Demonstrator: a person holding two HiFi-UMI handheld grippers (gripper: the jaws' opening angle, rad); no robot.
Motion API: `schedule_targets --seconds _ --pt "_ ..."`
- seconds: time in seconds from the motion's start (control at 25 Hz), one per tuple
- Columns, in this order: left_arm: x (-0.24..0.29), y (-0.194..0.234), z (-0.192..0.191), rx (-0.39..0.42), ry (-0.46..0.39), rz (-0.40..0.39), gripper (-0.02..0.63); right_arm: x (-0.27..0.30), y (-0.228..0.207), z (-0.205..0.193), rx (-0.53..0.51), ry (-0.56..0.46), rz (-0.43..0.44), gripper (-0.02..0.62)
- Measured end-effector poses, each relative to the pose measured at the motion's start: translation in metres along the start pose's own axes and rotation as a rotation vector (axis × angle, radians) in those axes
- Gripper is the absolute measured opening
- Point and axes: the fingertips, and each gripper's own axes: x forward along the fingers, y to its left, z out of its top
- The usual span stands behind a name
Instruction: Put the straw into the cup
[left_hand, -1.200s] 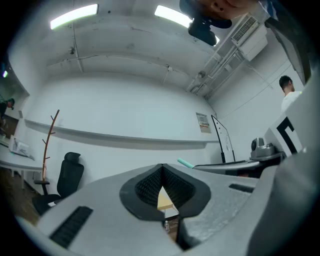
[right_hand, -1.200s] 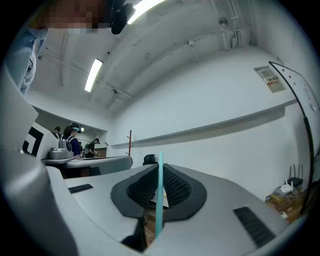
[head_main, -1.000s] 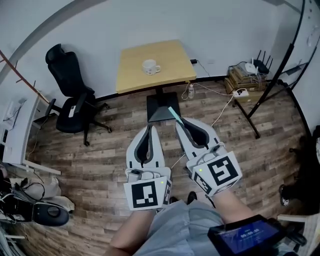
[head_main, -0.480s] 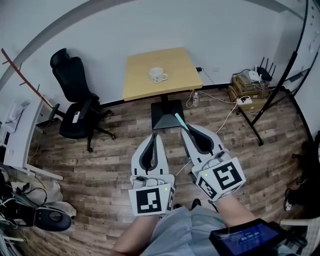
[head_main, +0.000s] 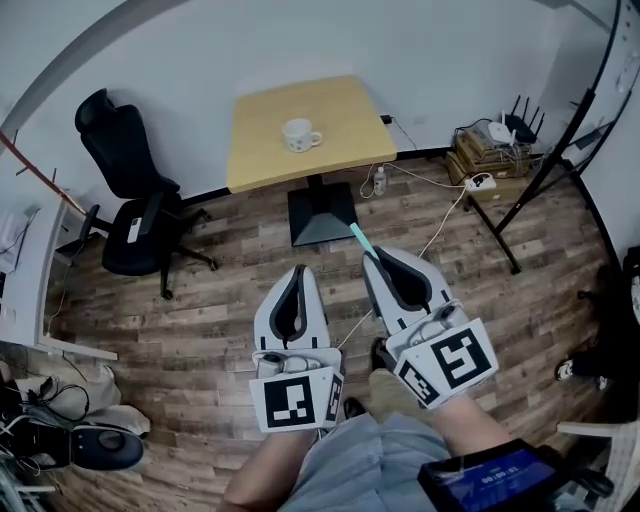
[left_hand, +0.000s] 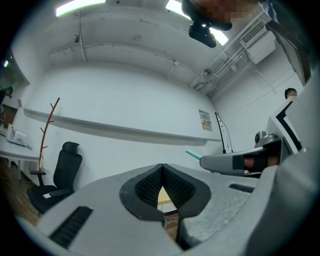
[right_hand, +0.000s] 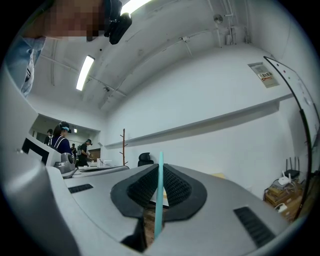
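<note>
A white cup (head_main: 298, 134) with a handle stands on a small square wooden table (head_main: 340, 125) by the far wall, well ahead of both grippers. My right gripper (head_main: 377, 259) is shut on a teal straw (head_main: 359, 239), whose tip sticks out past the jaws toward the table base. In the right gripper view the straw (right_hand: 158, 195) runs upright between the closed jaws. My left gripper (head_main: 299, 272) is shut with nothing in it, held beside the right one over the wood floor. The straw's tip (left_hand: 192, 154) also shows in the left gripper view.
A black office chair (head_main: 130, 205) stands left of the table. The table's black base (head_main: 321, 213) sits on the floor just ahead. A folding stand (head_main: 535, 190), cables, a router and boxes (head_main: 492, 150) lie at the right. A desk edge (head_main: 30, 280) is at far left.
The view has shifted: table and cup sit slightly further up and left than half a second ago. Both grippers stay side by side, the right still holding the straw.
</note>
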Motion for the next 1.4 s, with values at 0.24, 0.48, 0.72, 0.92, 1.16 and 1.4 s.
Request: schedule_targets --seconds 0.24,0.48,0.72,0.92,1.16,1.4 --pt "0.053 0.002 -0.017 0.027 0.012 0.011 -0.002 0.036 -0.048 -0.019 0.036 0.013 0.001 0.025" --pt "0.13 0.004 -0.02 0.057 0.022 0.022 -0.002 0.094 -0.102 -0.017 0.058 0.001 0.038 0.025" --pt "0.195 -0.002 -0.005 0.095 -0.024 0.045 -0.002 0.137 -0.149 0.005 0.048 -0.047 0.094 0.025" --pt "0.222 -0.003 0.003 0.112 -0.058 0.068 -0.002 0.158 -0.171 0.02 0.033 -0.088 0.125 0.025" --pt "0.246 0.016 -0.006 0.102 -0.041 0.108 -0.002 0.184 -0.183 0.013 0.042 -0.066 0.149 0.025" --pt "0.27 0.037 -0.028 0.075 -0.001 0.114 -0.002 0.213 -0.192 -0.009 0.051 -0.017 0.144 0.025"
